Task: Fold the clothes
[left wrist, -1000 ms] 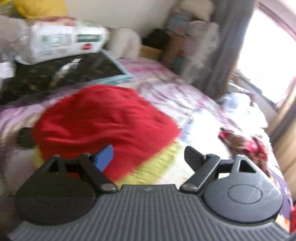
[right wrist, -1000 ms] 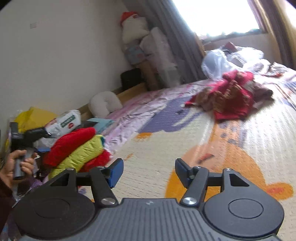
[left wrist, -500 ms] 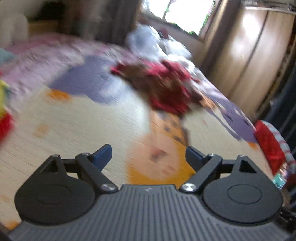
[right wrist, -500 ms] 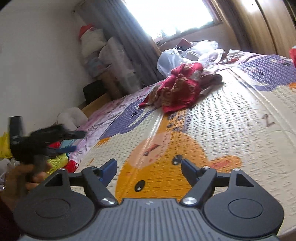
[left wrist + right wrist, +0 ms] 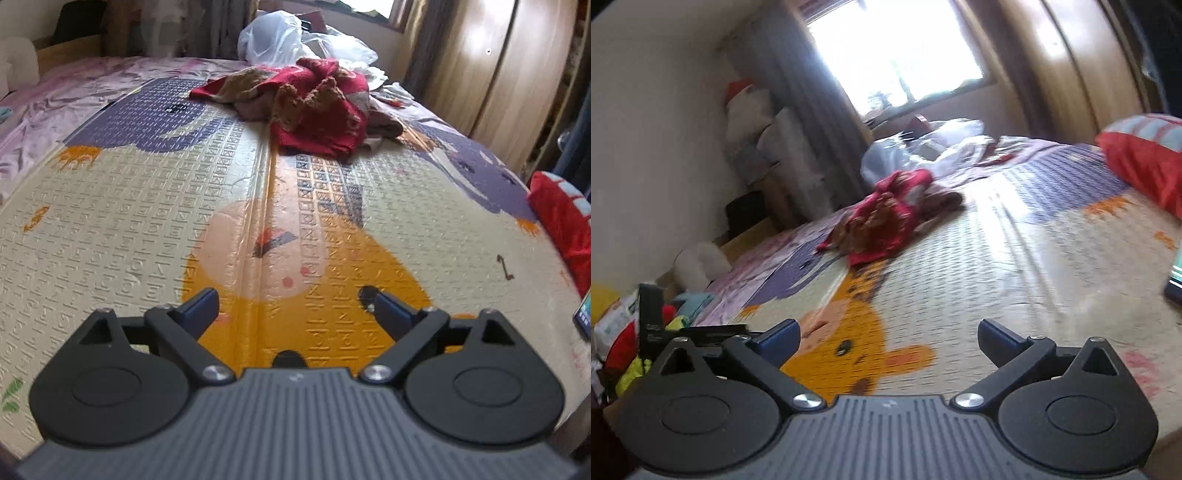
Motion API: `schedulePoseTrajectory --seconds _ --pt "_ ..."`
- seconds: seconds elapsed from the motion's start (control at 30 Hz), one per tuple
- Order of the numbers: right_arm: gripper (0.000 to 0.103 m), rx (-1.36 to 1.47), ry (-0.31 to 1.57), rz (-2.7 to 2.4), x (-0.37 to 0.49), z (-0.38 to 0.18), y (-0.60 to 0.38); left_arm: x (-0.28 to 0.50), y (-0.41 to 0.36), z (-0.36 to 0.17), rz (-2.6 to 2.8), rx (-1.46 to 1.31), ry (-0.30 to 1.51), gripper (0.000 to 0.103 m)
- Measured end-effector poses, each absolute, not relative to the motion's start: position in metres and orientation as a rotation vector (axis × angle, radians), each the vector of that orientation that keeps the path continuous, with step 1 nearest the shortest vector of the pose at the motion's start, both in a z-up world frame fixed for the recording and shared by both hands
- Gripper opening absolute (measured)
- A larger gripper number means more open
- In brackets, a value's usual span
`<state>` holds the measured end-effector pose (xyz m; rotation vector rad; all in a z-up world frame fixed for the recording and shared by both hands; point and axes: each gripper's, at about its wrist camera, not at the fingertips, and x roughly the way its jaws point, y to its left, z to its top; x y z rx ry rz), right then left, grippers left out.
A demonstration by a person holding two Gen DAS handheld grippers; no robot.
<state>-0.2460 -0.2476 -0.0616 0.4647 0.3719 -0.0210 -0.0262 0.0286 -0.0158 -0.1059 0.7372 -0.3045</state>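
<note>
both tools gape wide and hold nothing: the left tool point(image 5: 291, 312) and right tool point(image 5: 888, 339) hover over the patterned mat point(image 5: 147, 229); the crumpled red garment point(image 5: 314, 107) lies at the mat's far end, well apart from them.

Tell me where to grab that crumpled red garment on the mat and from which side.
Probably take the red garment by its near flap, which lies flat on the play mat facing both open grippers, left and right. Come in low from the near side; the rest is bunched, with brown cloth mixed in.
</note>
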Motion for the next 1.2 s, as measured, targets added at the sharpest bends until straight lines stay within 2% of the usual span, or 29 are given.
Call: schedulePoseTrajectory --seconds 0.07,0.2,0.33,0.53,0.6,0.73,0.9,1.2 --pt "0.102 0.546 0.372 -0.044 -0.250 -0.067 -0.261 -0.027 0.020 -0.013 -0.304 -0.098 0.725 0.100" --pt "0.102 0.682 0.364 -0.022 -0.256 -0.074 -0.280 -0.020 -0.002 -0.017 -0.308 -0.045 0.727 0.100" --pt "0.102 0.633 0.329 -0.053 -0.266 -0.067 -0.284 -0.008 -0.015 -0.032 -0.308 -0.026 0.743 0.100" --pt "0.102 0.501 0.296 -0.135 -0.273 -0.045 -0.301 0.001 -0.025 -0.037 -0.372 -0.143 0.836 0.101" --pt "0.102 0.533 0.278 -0.154 -0.277 -0.050 -0.309 0.000 -0.030 -0.037 -0.366 -0.113 0.834 0.102" --pt "0.102 0.640 0.315 -0.151 -0.275 -0.061 -0.321 -0.003 -0.039 -0.038 -0.355 -0.053 0.830 0.102" --pt "0.102 0.635 0.319 -0.170 -0.277 -0.062 -0.322 -0.004 -0.037 -0.039 -0.323 -0.043 0.853 0.103" --pt "0.102 0.626 0.444 -0.198 -0.266 -0.068 -0.317 -0.002 -0.024 -0.043 -0.284 -0.092 0.920 0.103"
